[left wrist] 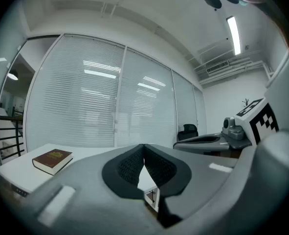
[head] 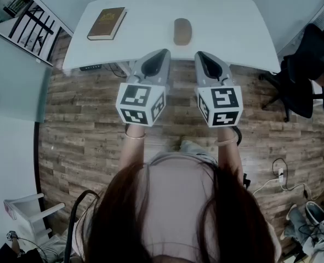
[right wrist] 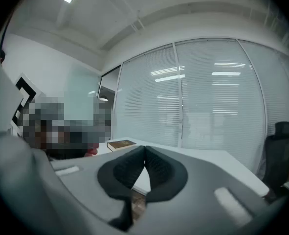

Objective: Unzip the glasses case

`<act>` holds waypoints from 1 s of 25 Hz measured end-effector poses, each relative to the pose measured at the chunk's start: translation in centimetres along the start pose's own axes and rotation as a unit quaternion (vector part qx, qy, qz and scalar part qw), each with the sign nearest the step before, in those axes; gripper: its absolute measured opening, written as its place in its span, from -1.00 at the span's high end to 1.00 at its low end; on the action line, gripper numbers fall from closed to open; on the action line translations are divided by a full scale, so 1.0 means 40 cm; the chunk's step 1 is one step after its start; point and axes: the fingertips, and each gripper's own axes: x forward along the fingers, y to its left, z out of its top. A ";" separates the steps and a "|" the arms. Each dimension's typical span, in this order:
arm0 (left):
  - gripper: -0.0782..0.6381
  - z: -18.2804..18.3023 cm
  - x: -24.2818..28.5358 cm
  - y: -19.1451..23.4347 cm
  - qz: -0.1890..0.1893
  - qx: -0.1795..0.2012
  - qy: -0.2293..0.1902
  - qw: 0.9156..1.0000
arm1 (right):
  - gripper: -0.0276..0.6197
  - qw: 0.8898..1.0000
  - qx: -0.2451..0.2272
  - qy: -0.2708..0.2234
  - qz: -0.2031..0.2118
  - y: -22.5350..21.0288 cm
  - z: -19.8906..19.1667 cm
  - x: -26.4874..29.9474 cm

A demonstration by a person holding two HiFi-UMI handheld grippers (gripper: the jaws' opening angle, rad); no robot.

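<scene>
Head view puts the task at its start: the brown oval glasses case [head: 182, 31] lies untouched mid-way along the white surface [head: 233, 32], toward its far side, its zip too small to read. The left gripper [head: 163, 53] and right gripper [head: 199, 55] hover short of the near edge, over the wood-plank floor [head: 90, 136], each pair of dark fingers [left wrist: 129, 166] [right wrist: 160, 167] pressed together on nothing. Everything is left to do. Bare surface rings the case; the brown hardback book [head: 107, 23] lies well apart to its left, and the black office chair [head: 301, 81] stands clear, past the right corner.
</scene>
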 end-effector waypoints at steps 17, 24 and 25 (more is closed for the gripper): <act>0.76 -0.037 0.165 -0.013 0.031 -0.025 0.011 0.999 | 0.91 0.999 0.024 -0.004 0.038 -0.138 -0.034 0.058; 0.76 -0.057 0.204 -0.002 0.051 -0.037 0.019 0.998 | 0.91 0.998 0.029 0.000 0.051 -0.181 -0.054 0.088; 0.76 -0.062 0.208 -0.003 0.051 -0.039 0.022 0.998 | 0.91 0.998 0.031 0.001 0.054 -0.185 -0.057 0.090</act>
